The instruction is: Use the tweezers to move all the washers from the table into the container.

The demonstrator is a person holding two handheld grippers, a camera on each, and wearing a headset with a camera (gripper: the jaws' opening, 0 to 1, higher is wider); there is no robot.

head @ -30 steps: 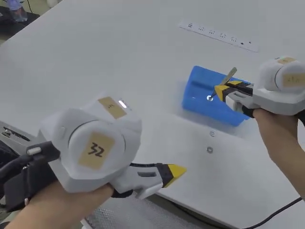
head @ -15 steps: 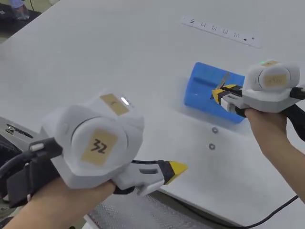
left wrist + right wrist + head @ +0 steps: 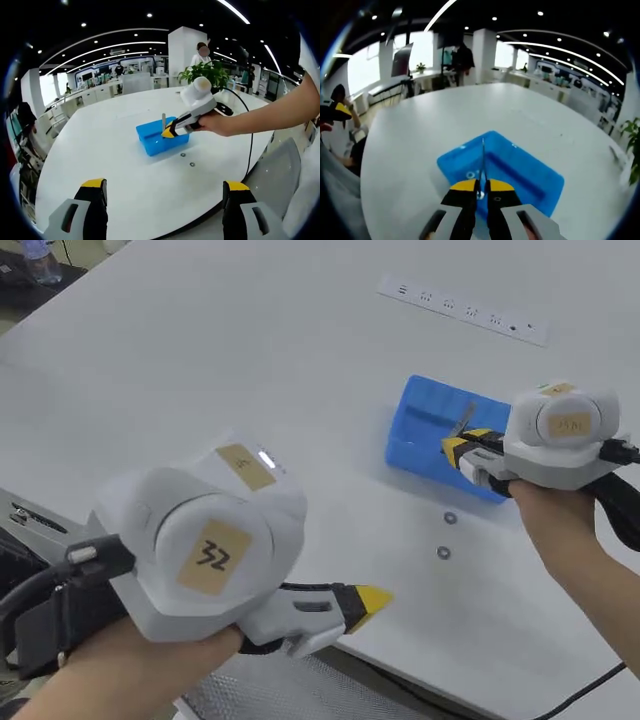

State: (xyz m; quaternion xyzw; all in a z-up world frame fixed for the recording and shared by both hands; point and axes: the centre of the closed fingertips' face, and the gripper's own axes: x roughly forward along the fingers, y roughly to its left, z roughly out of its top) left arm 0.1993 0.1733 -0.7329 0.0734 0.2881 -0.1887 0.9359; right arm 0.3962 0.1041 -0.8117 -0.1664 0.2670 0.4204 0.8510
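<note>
The blue container point(image 3: 425, 430) stands right of centre on the white table point(image 3: 250, 360). My right gripper point(image 3: 458, 450) is at its near right edge, shut on the thin metal tweezers point(image 3: 463, 422), which point out over the container. From the right gripper view, the tweezers point(image 3: 483, 157) run from my right gripper point(image 3: 482, 187) over the blue container point(image 3: 520, 175), where a small washer point(image 3: 470, 174) lies. Two washers point(image 3: 450, 518) point(image 3: 443, 553) lie on the table in front of the container. My left gripper point(image 3: 368, 600) hangs open at the near table edge, with nothing in it point(image 3: 164, 187).
A white power strip point(image 3: 465, 312) lies at the far side of the table. A black cable point(image 3: 590, 685) trails off the near right corner. In the left gripper view people and a potted plant point(image 3: 202, 75) stand beyond the table.
My right gripper has rolled and drawn a little toward the container's near right edge, so the tweezers look shorter. The left gripper has barely moved.
</note>
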